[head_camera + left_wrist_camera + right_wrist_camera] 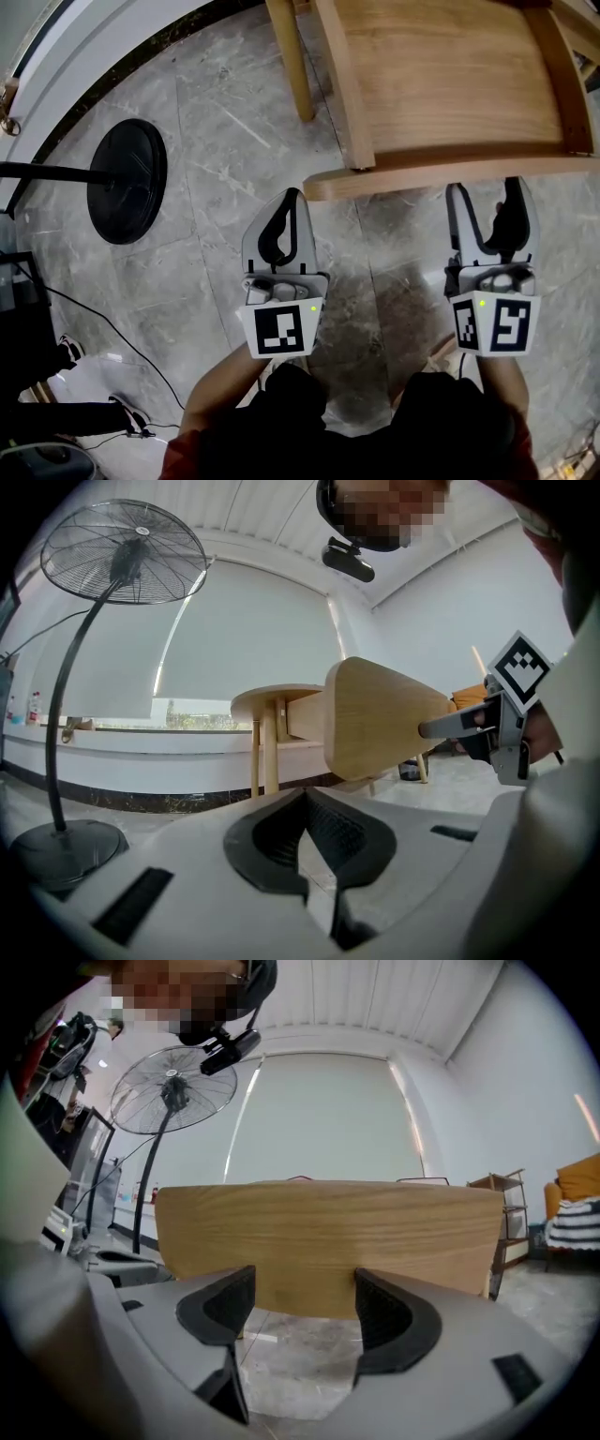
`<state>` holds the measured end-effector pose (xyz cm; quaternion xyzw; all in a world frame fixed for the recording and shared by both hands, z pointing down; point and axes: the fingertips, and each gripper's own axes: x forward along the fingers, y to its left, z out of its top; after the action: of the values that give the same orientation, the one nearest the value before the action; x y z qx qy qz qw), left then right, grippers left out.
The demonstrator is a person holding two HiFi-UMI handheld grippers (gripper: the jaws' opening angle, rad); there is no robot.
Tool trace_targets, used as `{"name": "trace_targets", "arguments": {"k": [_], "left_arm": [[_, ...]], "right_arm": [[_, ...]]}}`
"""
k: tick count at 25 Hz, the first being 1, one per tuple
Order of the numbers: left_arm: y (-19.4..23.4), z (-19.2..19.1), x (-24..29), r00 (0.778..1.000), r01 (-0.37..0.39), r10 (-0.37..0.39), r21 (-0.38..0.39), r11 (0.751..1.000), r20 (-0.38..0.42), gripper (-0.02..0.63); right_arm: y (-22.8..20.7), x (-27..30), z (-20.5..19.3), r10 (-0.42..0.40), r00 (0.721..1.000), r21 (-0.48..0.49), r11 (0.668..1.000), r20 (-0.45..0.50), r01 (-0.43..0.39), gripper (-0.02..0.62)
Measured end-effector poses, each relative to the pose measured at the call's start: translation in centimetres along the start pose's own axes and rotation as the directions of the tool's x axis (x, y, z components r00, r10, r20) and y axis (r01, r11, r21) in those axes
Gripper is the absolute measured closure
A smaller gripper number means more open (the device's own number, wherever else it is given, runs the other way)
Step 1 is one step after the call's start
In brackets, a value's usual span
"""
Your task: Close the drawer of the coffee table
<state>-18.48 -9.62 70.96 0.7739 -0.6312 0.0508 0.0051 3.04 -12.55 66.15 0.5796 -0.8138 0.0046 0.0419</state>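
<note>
**Drawer open, grippers at its front.** The drawer of the coffee table stands pulled out toward the person over the grey stone floor. Its front panel is the part nearest the person.

The right gripper has its jaws apart and nothing clamped between them. It points squarely at the panel, with its tips at the wood or just short of it. This placement suits a flat push that would slide the drawer in, and no grasp seems needed.

The left gripper has its jaws together and empty. It hangs just beside the panel's left end, apart from the wood, and seems to be in reserve.

The panel is pale, lightly grained timber, gently curved, with no handle visible. A table leg shows to the drawer's left.
</note>
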Motion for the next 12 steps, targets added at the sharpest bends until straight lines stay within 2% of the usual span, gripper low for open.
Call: {"name": "trace_targets", "arguments": {"k": [3,12], "left_arm": [[0.24,0.24,0.08,1.000,0.000,0.000,-0.010,1.000,0.013,0.598],[0.94,-0.04,-0.35,1.000,-0.006,0.006,-0.014,1.000,0.022,0.598]], "right_arm": [[-0.18,0.31,0.31,-0.031,0.999,0.045,0.999,0.011,0.031,0.284],[0.23,0.23,0.27,-0.044,0.999,0.027,0.999,-0.004,0.044,0.275]]}}
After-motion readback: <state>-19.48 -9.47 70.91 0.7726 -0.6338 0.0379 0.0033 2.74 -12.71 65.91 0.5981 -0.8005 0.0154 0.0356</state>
